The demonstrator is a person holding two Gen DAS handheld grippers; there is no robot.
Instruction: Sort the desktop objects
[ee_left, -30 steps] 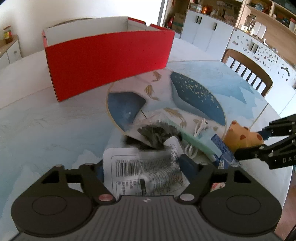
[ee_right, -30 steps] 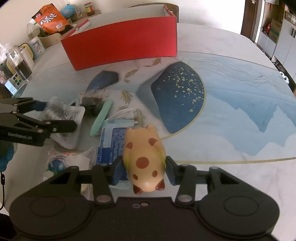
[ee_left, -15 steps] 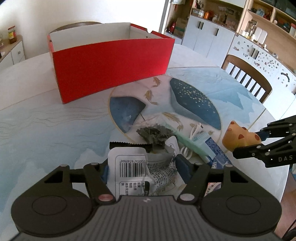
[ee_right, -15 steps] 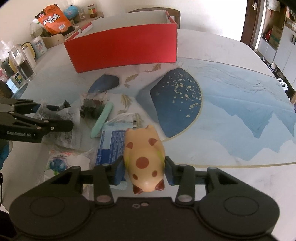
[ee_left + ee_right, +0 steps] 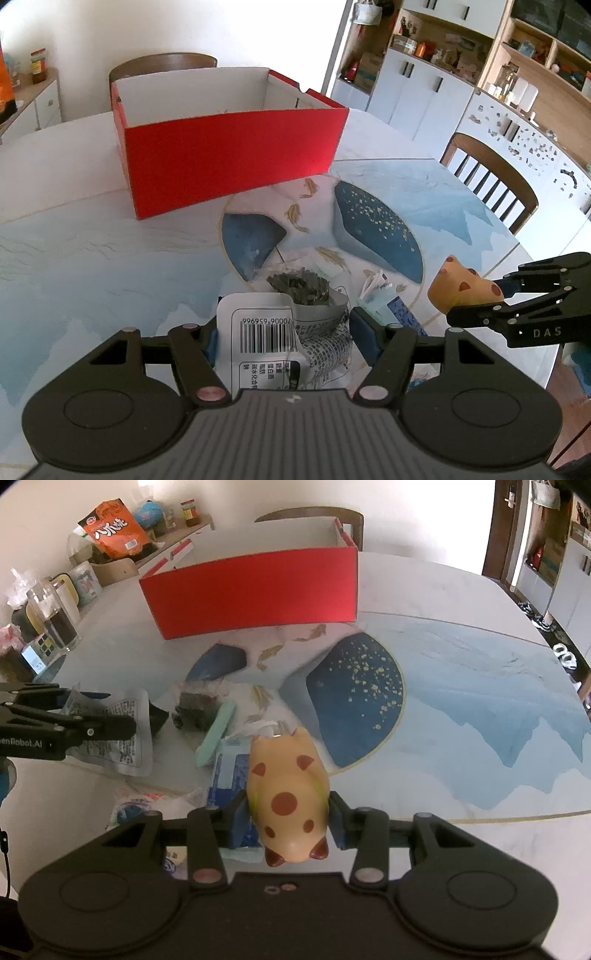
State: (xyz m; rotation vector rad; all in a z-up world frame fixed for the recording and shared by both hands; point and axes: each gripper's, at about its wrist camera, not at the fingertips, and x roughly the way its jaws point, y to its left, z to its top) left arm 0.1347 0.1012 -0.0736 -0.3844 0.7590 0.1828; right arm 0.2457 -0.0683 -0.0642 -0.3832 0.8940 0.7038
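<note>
My left gripper is shut on a white snack packet with a barcode, held above the table; both also show in the right wrist view, gripper and packet. My right gripper is shut on a tan spotted pig toy, which also shows in the left wrist view. An open red box stands beyond on the table, also in the right wrist view. On the table lie a dark seaweed packet, a mint green bar, a white cable and a blue packet.
The round table has a blue whale print. Chairs stand at the right and behind the box. Jars and an orange snack bag crowd the left sideboard. Another wrapper lies near the front edge.
Both grippers have risen with their loads. The left gripper lifted the snack packet off the pile and now sees into the red box from higher up.
</note>
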